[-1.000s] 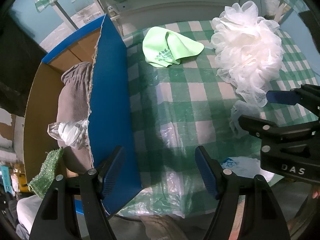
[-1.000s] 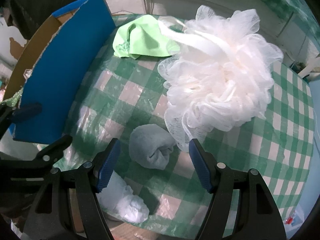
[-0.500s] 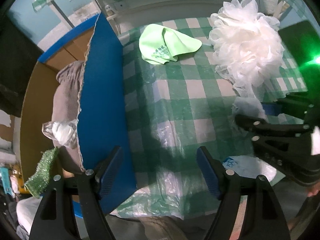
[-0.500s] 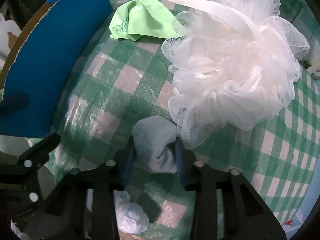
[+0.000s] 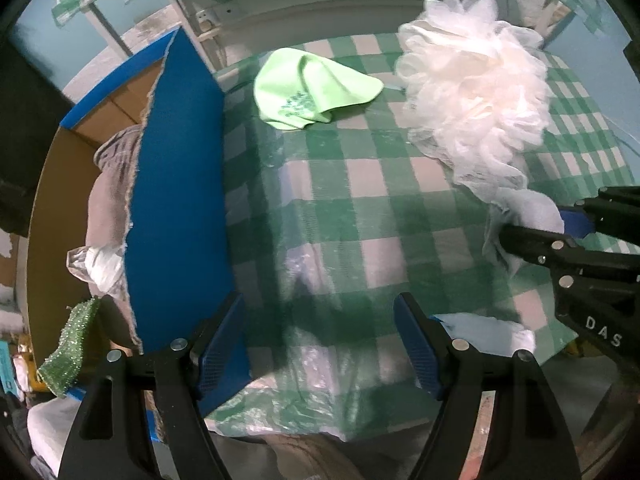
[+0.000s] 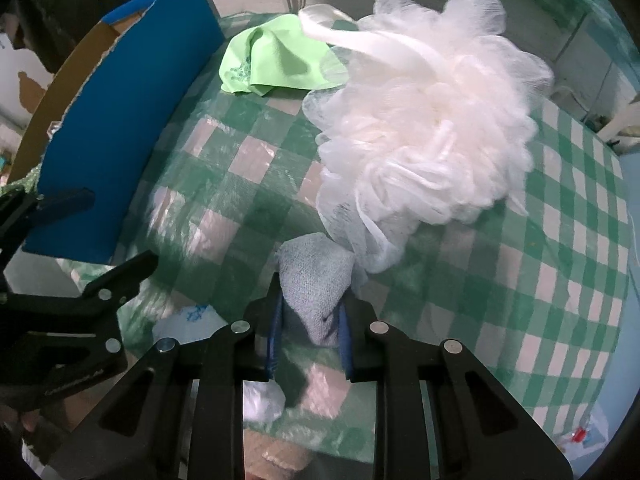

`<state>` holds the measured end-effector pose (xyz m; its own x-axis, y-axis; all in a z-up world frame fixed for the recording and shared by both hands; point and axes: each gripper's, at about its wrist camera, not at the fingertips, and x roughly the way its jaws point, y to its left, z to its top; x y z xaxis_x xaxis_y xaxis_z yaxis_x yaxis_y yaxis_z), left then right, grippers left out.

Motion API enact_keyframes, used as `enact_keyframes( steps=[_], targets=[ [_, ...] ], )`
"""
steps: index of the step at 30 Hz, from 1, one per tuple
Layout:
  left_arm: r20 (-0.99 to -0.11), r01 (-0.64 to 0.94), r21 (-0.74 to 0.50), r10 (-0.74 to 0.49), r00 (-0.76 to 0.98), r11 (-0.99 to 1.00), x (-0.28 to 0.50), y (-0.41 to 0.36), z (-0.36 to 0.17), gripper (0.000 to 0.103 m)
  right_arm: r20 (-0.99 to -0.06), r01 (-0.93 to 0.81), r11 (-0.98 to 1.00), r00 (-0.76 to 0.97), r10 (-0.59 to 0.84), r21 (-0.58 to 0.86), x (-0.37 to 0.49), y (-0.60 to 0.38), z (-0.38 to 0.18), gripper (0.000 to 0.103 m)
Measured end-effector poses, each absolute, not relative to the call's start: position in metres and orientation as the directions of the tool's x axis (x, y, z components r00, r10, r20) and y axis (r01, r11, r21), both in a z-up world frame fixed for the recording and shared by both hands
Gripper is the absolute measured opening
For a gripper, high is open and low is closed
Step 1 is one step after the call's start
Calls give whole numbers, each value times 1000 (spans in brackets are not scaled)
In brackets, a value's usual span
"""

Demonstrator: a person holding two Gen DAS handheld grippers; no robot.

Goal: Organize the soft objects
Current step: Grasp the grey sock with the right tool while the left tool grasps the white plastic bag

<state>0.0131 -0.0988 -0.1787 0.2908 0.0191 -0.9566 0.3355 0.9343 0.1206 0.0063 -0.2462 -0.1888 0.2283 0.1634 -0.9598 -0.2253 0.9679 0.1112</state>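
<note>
Surface: green-checked surface (image 5: 360, 184), box (image 5: 172, 184) at 9 o'clock.
Boxed: grey towel (image 5: 108, 184).
Left out: loofah (image 6: 424, 120), green cloth (image 5: 312, 92).
Right gripper (image 6: 310, 320): just closed, fingers clenched on blue-grey cloth (image 6: 316, 280).
Left gripper (image 5: 320, 344): fingers released.

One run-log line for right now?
right tongs: just closed on grey cloth | left tongs: open, empty | puff, green cloth: on table | box: left

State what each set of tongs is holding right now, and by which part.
The right tongs have just closed on the small grey-blue cloth bundle, pinching its near, lower end. The left tongs stand open and hold nothing.
</note>
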Motion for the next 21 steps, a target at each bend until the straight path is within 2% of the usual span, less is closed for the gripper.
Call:
enact_keyframes(
  steps=[16, 21],
  targets=[
    [-962, 503, 9, -129, 239, 864, -24, -127, -167, 87, -950, -178, 978, 269, 158, 112, -16, -270, -166, 21],
    [-971, 544, 5, -126, 202, 839, -31, -137, -179, 89, -949, -179, 977, 271, 163, 117, -17, -272, -163, 21]
  ],
)
